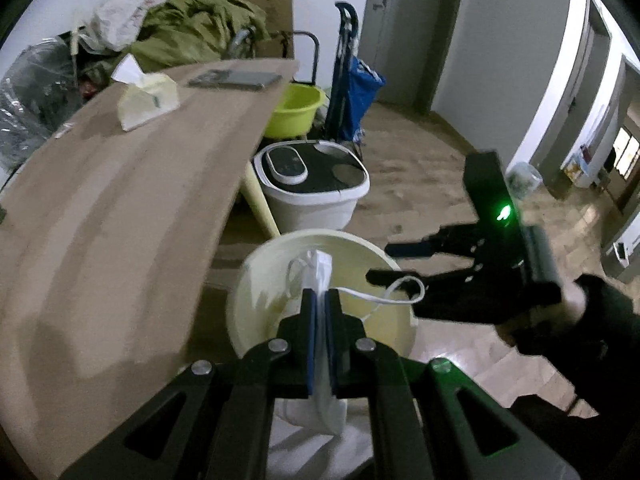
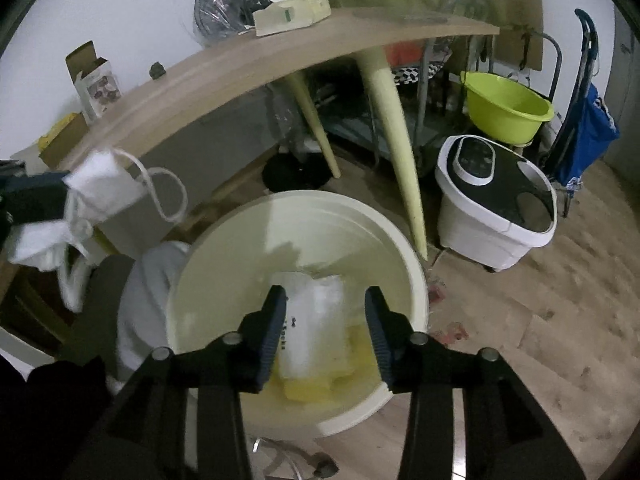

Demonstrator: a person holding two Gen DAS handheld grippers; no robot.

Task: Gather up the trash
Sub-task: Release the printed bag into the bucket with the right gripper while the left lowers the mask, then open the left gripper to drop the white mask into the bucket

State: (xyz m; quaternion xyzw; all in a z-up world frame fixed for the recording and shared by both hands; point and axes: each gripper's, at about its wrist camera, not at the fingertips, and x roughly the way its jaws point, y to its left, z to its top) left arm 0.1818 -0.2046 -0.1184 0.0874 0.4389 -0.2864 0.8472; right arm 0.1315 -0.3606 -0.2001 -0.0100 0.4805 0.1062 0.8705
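Right wrist alone shows spread fingers (image 2: 276, 332) over a wrapper (image 2: 316, 320) inside the bin (image 2: 224, 248).

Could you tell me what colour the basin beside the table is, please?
Lime green basin, clearest in the right wrist view.

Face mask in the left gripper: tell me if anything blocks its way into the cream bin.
Nothing visible does. The left gripper holds the face mask over the cream bin, whose mouth is open. The right gripper hangs open over the same bin, off to one side.
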